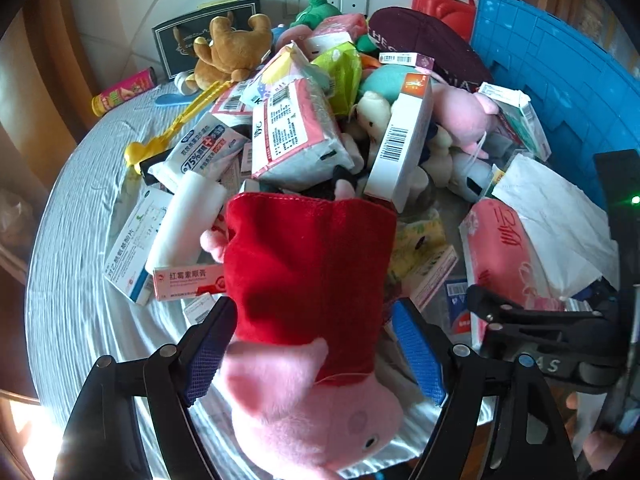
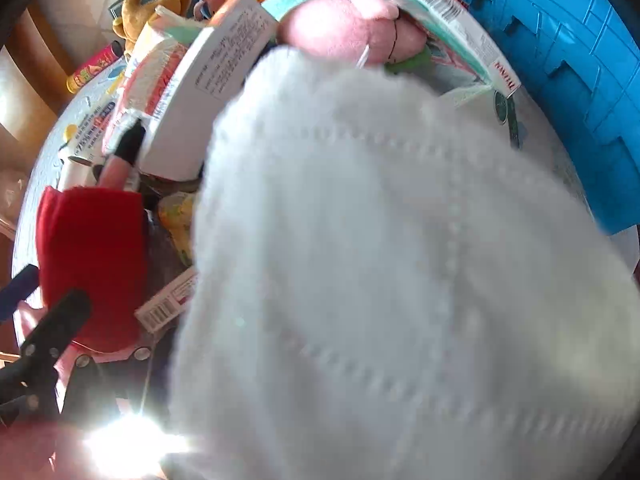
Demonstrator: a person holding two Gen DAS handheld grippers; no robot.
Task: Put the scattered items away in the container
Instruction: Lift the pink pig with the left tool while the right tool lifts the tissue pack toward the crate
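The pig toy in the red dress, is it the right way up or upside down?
Upside down. The pig toy hangs between the left gripper jaws with its pink head nearest the camera and its red dress hem pointing away toward the pile.

A wipes pack (image 1: 204, 148) reads "75%", and a pink box (image 1: 188, 282) reads "红霉素眼膏".

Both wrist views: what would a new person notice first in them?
In the left wrist view, a pink pig plush in a red dress fills the foreground, lying between the fingers of the left gripper. Behind it rises a jumbled heap of medicine boxes, tissue packs and soft toys, with a blue container at the right edge. In the right wrist view, a white face mask very close to the camera hides almost everything.
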